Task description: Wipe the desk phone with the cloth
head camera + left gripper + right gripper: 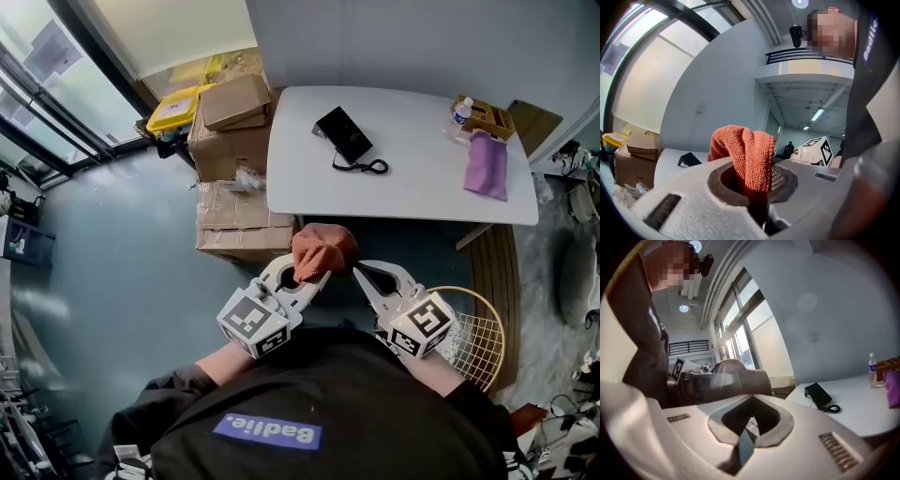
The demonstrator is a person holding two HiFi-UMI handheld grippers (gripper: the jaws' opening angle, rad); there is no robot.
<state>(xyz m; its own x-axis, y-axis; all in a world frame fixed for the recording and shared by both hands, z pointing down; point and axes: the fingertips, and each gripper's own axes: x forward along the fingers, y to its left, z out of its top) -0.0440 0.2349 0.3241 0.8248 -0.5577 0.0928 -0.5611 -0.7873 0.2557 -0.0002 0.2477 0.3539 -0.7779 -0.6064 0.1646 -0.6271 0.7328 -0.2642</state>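
Note:
The black desk phone [343, 134] lies on the white table [412, 192], its coiled cord [364, 168] beside it. It also shows small and far off, as the phone [689, 160] in the left gripper view and the phone [817, 393] in the right gripper view. An orange-red cloth [323, 249] is bunched in my left gripper [314, 272], which is shut on it; the cloth [746, 154] rises from between the jaws. My right gripper [360, 273] is shut with nothing in it, right beside the cloth. Both grippers are held close to the person's body, short of the table's near edge.
A purple cloth [487, 165], a water bottle [460, 112] and a small brown box [486, 116] sit at the table's right end. Cardboard boxes [230, 141] and a yellow bin [172, 107] stand left of the table. A wire basket [478, 339] is on the floor at right.

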